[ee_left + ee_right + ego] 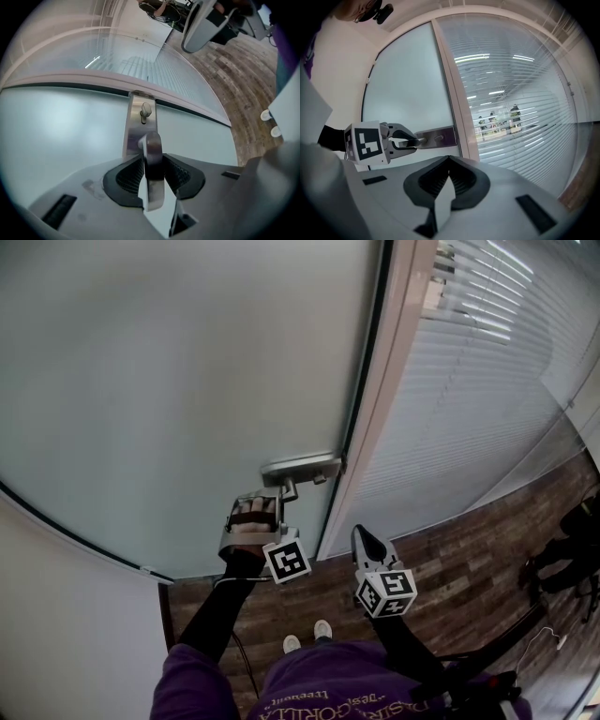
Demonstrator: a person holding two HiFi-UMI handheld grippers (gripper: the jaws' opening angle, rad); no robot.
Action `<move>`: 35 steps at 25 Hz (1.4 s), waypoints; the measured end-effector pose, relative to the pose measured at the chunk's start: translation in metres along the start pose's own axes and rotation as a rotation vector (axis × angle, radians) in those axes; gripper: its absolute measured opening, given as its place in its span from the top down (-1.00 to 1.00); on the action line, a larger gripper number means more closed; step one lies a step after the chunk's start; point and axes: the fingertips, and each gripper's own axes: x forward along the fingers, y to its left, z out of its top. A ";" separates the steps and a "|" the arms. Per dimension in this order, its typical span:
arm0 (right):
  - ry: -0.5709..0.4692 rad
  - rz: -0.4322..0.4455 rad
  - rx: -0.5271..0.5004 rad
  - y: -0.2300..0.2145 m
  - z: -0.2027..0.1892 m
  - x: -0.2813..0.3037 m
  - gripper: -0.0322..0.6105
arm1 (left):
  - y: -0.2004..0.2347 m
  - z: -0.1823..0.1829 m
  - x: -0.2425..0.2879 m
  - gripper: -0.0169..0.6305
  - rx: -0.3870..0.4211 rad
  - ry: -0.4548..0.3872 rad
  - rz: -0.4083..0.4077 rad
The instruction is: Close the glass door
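The frosted glass door [169, 381] lies with its dark edge along the pale door frame [375, 427]. A metal handle plate [300, 468] sits at that edge, with a small thumb-turn [146, 110] and a lever [152, 159]. My left gripper [267, 498] is at the lever, which lies between its jaws [152, 161]. The jaws stand open, and the right gripper view shows them [410, 139] spread around the lever. My right gripper [366, 538] hangs shut and empty in front of the frame, a little right of the left one. Its pads [440, 176] meet.
A glass wall with horizontal blinds [469, 409] runs to the right of the frame. Wooden floor [469, 559] lies below, with the person's white shoes [307, 638] on it. A white wall [66, 615] borders the door on the left. Dark furniture [562, 559] stands at far right.
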 end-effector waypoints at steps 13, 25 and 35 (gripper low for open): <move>-0.014 0.061 -0.019 0.022 0.007 0.006 0.91 | 0.018 -0.018 -0.103 0.60 -0.559 -0.180 0.264; -0.019 0.102 -0.022 0.039 0.010 0.003 0.91 | -0.020 -0.035 -0.111 0.94 -1.325 -0.236 0.207; -0.018 0.108 -0.027 0.040 0.009 0.000 0.91 | -0.015 -0.036 -0.116 0.94 -1.373 -0.258 0.222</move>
